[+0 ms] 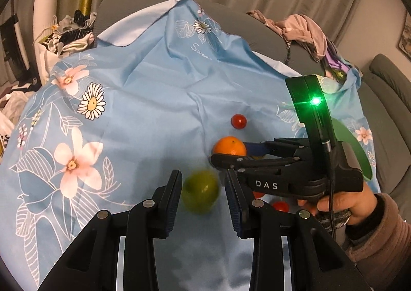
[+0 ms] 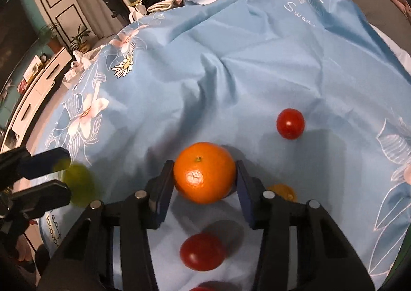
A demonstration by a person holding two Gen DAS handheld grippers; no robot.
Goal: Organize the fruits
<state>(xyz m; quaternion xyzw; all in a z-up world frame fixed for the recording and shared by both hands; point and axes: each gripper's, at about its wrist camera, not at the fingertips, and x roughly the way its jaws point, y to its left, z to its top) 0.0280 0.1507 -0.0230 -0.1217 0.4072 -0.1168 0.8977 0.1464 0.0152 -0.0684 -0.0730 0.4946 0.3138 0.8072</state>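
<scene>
A green fruit [image 1: 201, 192], blurred, lies between the fingers of my left gripper [image 1: 203, 188], which is open around it with gaps on both sides; it also shows in the right wrist view [image 2: 79, 184]. My right gripper [image 2: 204, 175] is shut on an orange [image 2: 204, 172], which also shows in the left wrist view [image 1: 229, 146], held just above the cloth. Red tomatoes lie on the cloth: one beyond the orange [image 2: 290, 123], one under the right gripper [image 2: 202, 252]. A second orange fruit [image 2: 283, 191] peeks from behind the right finger.
A blue flowered cloth [image 1: 133, 101] covers the surface. A green plate [image 1: 355, 148] sits behind the right gripper. Piles of clothes [image 1: 303, 30] lie on the grey sofa behind. Clutter [image 1: 69, 34] and a cabinet [image 2: 38, 80] stand at the left.
</scene>
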